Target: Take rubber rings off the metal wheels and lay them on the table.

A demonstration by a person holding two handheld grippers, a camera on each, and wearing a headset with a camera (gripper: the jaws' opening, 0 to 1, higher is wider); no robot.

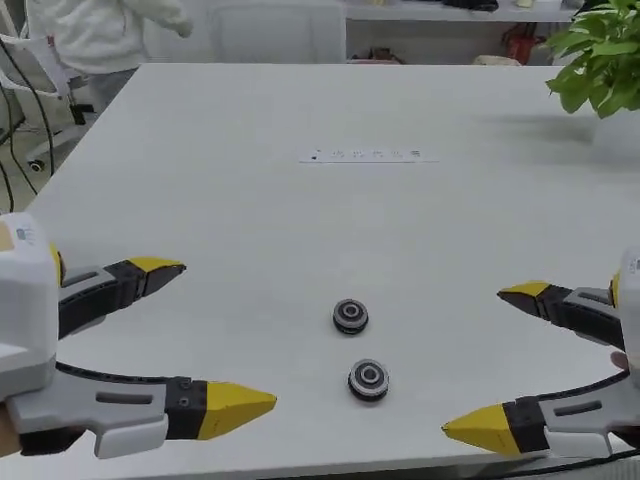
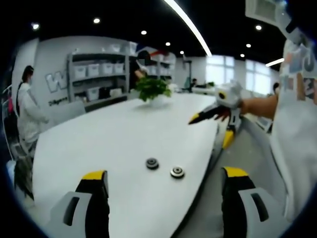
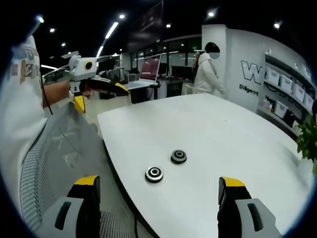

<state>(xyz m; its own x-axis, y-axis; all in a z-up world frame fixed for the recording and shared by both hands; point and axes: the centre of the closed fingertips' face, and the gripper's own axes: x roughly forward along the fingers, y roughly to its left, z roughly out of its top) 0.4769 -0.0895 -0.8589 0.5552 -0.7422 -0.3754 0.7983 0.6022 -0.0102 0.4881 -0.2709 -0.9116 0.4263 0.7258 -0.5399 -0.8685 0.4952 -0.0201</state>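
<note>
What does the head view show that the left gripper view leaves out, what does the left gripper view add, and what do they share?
Head view: a strip of small marks on the white table. Left gripper view: shelves of bins, a ceiling light strip and windows. Both: that table, the near wheel and far wheel lying apart, the plant, and the left claw and right claw, both open.

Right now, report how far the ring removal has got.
Done: nothing yet; the far wheel and the near wheel both lie flat on the table with their dark outer rings seemingly on. In hand: nothing; the left gripper and the right gripper hover open and empty either side of the wheels. Left: both rings to pull off and lay on the table.
</note>
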